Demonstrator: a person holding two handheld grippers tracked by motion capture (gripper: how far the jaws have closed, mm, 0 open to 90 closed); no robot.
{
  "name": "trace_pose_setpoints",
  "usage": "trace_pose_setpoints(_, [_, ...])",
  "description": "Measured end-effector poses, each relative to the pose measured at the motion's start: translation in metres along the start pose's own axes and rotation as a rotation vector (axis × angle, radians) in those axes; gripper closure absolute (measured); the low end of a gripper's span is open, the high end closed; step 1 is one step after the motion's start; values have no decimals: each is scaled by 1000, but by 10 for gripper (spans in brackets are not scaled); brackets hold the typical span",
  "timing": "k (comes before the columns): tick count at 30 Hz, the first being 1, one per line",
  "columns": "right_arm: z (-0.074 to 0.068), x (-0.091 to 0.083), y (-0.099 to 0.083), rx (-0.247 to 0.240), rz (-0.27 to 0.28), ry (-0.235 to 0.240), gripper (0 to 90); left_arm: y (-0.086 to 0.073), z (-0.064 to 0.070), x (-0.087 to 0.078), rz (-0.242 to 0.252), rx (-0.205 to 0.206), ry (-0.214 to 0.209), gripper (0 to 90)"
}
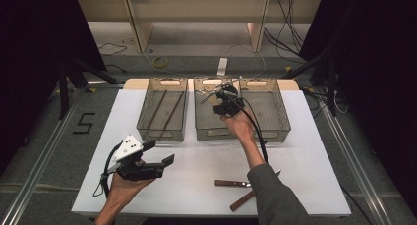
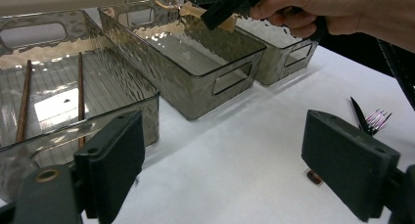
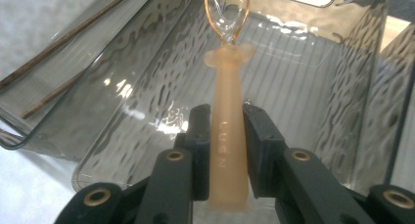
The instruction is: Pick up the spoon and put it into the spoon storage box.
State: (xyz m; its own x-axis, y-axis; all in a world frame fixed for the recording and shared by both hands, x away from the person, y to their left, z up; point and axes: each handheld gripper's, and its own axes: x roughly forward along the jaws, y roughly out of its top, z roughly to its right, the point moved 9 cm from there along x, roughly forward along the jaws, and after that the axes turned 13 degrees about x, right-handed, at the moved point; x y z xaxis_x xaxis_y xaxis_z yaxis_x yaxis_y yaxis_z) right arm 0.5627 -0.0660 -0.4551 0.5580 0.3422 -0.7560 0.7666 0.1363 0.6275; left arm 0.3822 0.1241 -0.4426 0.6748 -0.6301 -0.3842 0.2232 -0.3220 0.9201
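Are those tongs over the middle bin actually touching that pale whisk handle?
Touching. The right gripper view shows both jaws of the right tongs pressed against the sides of the whisk handle, with no gap, above the middle bin.

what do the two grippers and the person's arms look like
Both grippers are black with two blocky flat-faced jaws. The left gripper carries a grey three-cornered plate with dark dots on top, and a black cable loops from it. The right gripper trails a black cable along the forearm; brass-coloured rivets show at its jaw joints. The right arm wears a grey sleeve; the left forearm is bare.
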Motion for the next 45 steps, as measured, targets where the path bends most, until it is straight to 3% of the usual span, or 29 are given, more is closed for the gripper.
trace_pose_setpoints(9, [-7, 10, -5, 11, -26, 10, 732, 0, 0, 0, -5, 1, -2, 155])
trace_pose_setpoints(11, [-8, 13, -6, 16, -43, 37, 568, 0, 1, 0, -3, 2, -3, 155])
trace_pose_setpoints(12, [-8, 13, -6, 16, -43, 37, 568, 0, 1, 0, -3, 2, -3, 155])
trace_pose_setpoints(13, [-10, 12, -5, 27, -32, 71, 481, 0, 1, 0, -4, 3, -4, 155])
trace_pose_setpoints(21, [-15, -7, -5, 6, -14, 121, 409, 0, 0, 0, -5, 3, 0, 154])
trace_pose_setpoints(26, [-23, -25, -18, -44, 0, 163, 401, 0, 0, 0, -5, 6, 4, 154])
trace_pose_setpoints(35, [-29, -68, -60, -173, -1, 240, 361, -1, 0, 1, -6, 5, 5, 154])
trace_pose_setpoints(45, [-23, -95, -95, -234, -35, 300, 315, -2, 0, 2, -12, 5, 6, 154])
